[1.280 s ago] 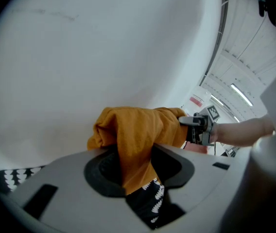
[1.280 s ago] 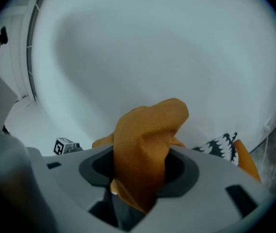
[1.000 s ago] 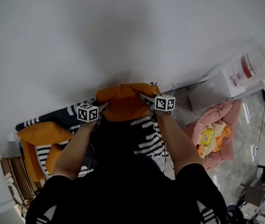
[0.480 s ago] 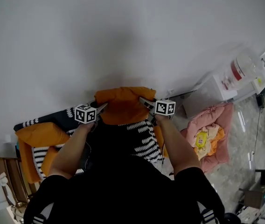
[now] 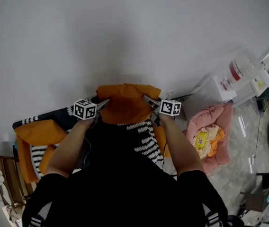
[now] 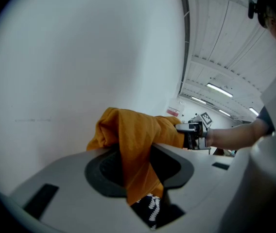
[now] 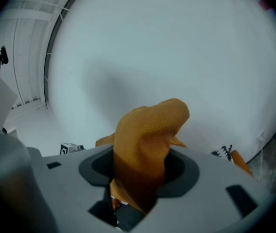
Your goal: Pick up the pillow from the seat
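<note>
A plain white wall (image 5: 125, 32) fills the head view from 9 o'clock through 12 to 2 o'clock. Below it stands the seat (image 5: 146, 143), covered in a black-and-white patterned cloth. A second orange cushion (image 5: 40, 132) lies on the seat at 8 o'clock from the pillow. At 4 o'clock a pink quilt (image 5: 217, 122) is heaped on the pale floor (image 5: 248, 141), and a white box-like unit (image 5: 215, 89) stands against the wall at 3 o'clock.

The orange pillow (image 5: 127, 103) sits in the middle of the view in front of the wall, stretched between the two tools above the patterned cover.

Both bare forearms reach forward from the person's dark-clad body, spread slightly apart. The left hand-held gripper (image 5: 104, 103) meets the pillow's edge at 9 o'clock and the right hand-held gripper (image 5: 147, 99) meets it at 3 o'clock, each pointing inward toward the other.

In the left gripper view the left hand-held gripper (image 6: 139, 176) is pinched tight on a thin fold of the pillow (image 6: 133, 135), with the right hand-held gripper (image 6: 192, 135) at the pillow's far end. In the right gripper view the right hand-held gripper (image 7: 137, 188) clamps a thicker bunch of the pillow (image 7: 150, 125), its jaws standing somewhat apart round the cloth.
</note>
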